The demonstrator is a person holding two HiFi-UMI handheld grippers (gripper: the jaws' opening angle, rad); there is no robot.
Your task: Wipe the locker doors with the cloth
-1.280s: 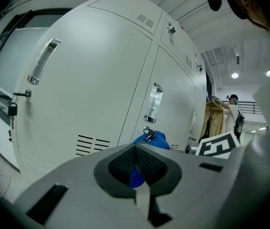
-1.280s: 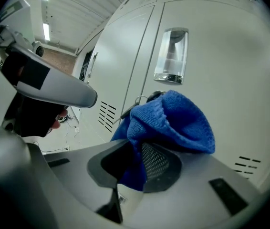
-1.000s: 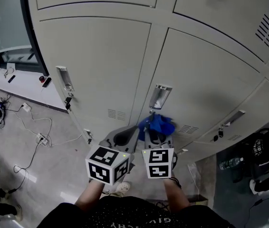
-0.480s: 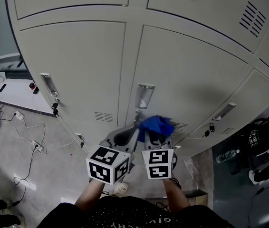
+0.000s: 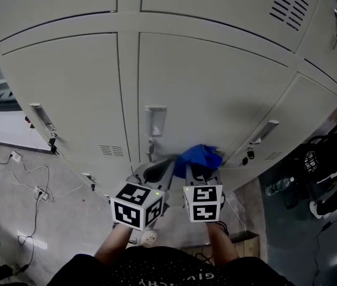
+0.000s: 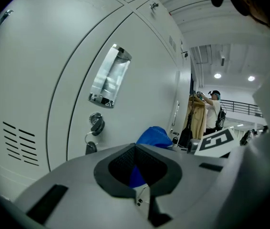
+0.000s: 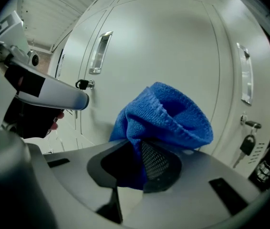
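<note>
Right tongs (image 7: 140, 163) grip cloth (image 7: 168, 113) near door (image 7: 173, 46).

The locker door panel (image 5: 216, 82) above the cloth (image 5: 199, 158) is left unobstructed; leftward, passage is barred by the handle (image 5: 155, 121) and hanging keys (image 5: 151, 151).

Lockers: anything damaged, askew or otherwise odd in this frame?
No damage or spill shows; the doors sit shut. The one oddity: keys left hanging in the locks. The cloth is bunched in the right gripper.
</note>
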